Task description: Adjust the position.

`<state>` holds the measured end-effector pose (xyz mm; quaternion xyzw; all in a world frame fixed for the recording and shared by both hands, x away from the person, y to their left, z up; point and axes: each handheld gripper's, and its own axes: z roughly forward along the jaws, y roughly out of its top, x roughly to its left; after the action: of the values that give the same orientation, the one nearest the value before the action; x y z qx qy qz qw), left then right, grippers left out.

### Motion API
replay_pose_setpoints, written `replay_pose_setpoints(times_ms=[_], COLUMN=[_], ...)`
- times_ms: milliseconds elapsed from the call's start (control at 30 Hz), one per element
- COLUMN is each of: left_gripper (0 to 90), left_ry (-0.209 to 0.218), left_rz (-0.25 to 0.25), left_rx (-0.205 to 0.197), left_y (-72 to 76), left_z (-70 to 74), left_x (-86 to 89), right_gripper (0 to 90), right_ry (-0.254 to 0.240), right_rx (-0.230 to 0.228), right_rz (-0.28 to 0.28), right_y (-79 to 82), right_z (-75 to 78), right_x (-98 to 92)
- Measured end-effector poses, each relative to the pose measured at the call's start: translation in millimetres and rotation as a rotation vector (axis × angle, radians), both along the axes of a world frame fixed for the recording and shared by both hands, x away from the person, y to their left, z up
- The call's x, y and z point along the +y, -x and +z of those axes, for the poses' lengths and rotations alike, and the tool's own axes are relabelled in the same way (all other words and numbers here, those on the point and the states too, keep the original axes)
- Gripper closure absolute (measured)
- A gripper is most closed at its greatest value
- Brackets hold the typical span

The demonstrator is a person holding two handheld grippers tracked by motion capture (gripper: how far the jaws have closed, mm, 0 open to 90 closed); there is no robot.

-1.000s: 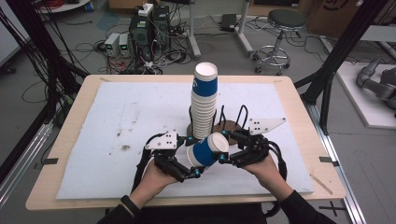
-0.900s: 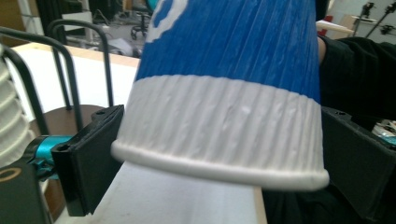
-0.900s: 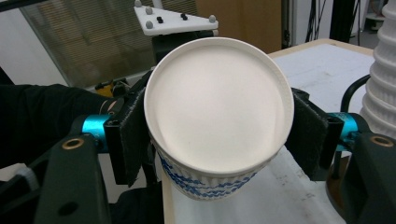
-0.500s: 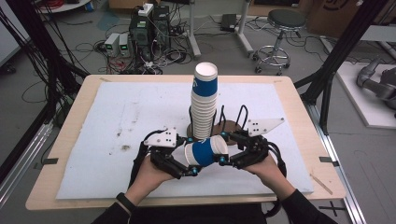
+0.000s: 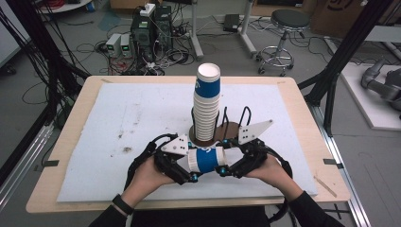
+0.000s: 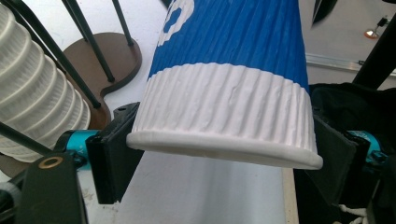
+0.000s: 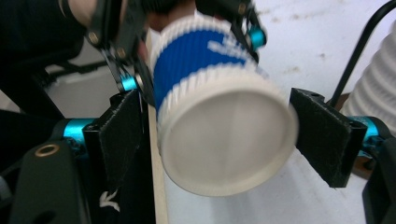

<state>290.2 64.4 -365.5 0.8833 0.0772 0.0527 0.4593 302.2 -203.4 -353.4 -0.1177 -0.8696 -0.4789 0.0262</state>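
Cup [image 5: 206,159]: ribbed paper, blue band, white rim, lying level. Left gripper [image 6: 219,140] fingers have just closed, clamped on the rim; right gripper [image 7: 224,126] fingers, just opening, stand apart round the base.

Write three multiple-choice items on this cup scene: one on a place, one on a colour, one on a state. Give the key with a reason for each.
1. Where does the stack of cups stand?
A. In the wire holder on the white mat
B. On the floor beside the stool
C. At the table's left edge

2. What colour is the band on the paper cup between the two grippers?
A. Red
B. Blue
C. Green

3. How does that paper cup lie?
A. Upright on the mat
B. Upside down on top of the stack
C. On its side, between the left gripper and right gripper

Key: 1 A, the high view shows the stack rising from the holder's brown base at mid-table. 2 B, the left gripper view shows a blue band above a white rim. 3 C, the high view shows it level, its rim end in the left gripper's jaws.
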Motion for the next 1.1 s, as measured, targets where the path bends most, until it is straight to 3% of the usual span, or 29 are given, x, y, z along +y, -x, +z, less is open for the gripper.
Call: replay_pose_setpoints(times_ms=[100, 200, 233, 267, 300, 333, 400, 500, 533, 633, 733, 833, 967, 1033, 1067, 1100], left_gripper=[16.8, 13.7, 12.8, 12.8, 10.9, 10.8, 10.8, 10.7, 10.7, 11.0, 16.6, 17.9, 18.7, 18.9, 18.9, 18.9], left_ry=[0.025, 0.153, 0.227, 0.284, 0.321, 0.400, 0.423, 0.521, 0.540, 0.553, 0.560, 0.547, 0.506, 0.469, 0.450, 0.433], left_rz=[-0.003, 0.015, 0.023, 0.024, 0.025, 0.020, 0.015, 0.004, 0.002, 0.007, 0.000, -0.005, -0.013, -0.023, -0.027, -0.028], left_rx=[-0.020, -0.018, 0.011, 0.034, 0.046, 0.072, 0.083, 0.113, 0.116, 0.114, 0.116, 0.117, 0.112, 0.110, 0.104, 0.101], left_y=[0.3, -0.8, -1.9, -2.9, -3.4, -4.4, -5.0, -5.8, -5.7, -5.4, -5.3, -6.2, -7.8, -8.8, -9.1, -9.2], left_z=[1.2, -0.2, -1.5, -2.8, -3.6, -5.9, -6.6, -8.1, -8.2, -7.7, -6.7, -5.3, -2.5, -0.2, 0.5, 0.8], left_x=[2.4, 8.0, 10.4, 12.3, 13.6, 16.8, 17.6, 19.4, 19.7, 20.5, 23.1, 24.2, 25.3, 25.9, 25.9, 25.7], right_gripper=[28.1, 29.7, 29.9, 29.9, 30.1, 30.1, 30.1, 30.1, 30.1, 30.1, 30.3, 30.4, 29.4, 21.3, 20.3, 20.3], right_ry=[-0.018, -0.069, -0.102, -0.102, -0.155, -0.186, -0.208, -0.295, -0.302, -0.300, -0.297, -0.297, -0.270, -0.234, -0.204, -0.204], right_rx=[-0.010, 0.010, 0.018, 0.018, 0.018, 0.017, 0.026, 0.046, 0.050, 0.049, 0.047, 0.054, 0.045, 0.013, 0.015, 0.015], right_rz=[0.015, 0.025, 0.019, 0.019, 0.018, 0.020, 0.019, 0.024, 0.029, 0.028, 0.034, 0.038, 0.035, 0.009, 0.007, 0.007], right_y=[-2.2, -5.5, -5.2, -5.2, -5.7, -5.8, -5.6, -6.1, -6.2, -5.6, -4.9, -5.3, -4.0, -2.9, -4.5, -4.5], right_z=[-1.9, 0.7, 1.9, 1.9, 2.1, 1.9, 1.8, -0.7, -1.2, -2.0, -3.3, -3.8, -4.2, -2.8, -0.9, -0.9], right_x=[-0.6, -5.7, -8.0, -8.0, -10.7, -12.3, -13.7, -17.1, -17.1, -15.9, -13.6, -13.2, -12.0, -12.1, -13.5, -13.5])
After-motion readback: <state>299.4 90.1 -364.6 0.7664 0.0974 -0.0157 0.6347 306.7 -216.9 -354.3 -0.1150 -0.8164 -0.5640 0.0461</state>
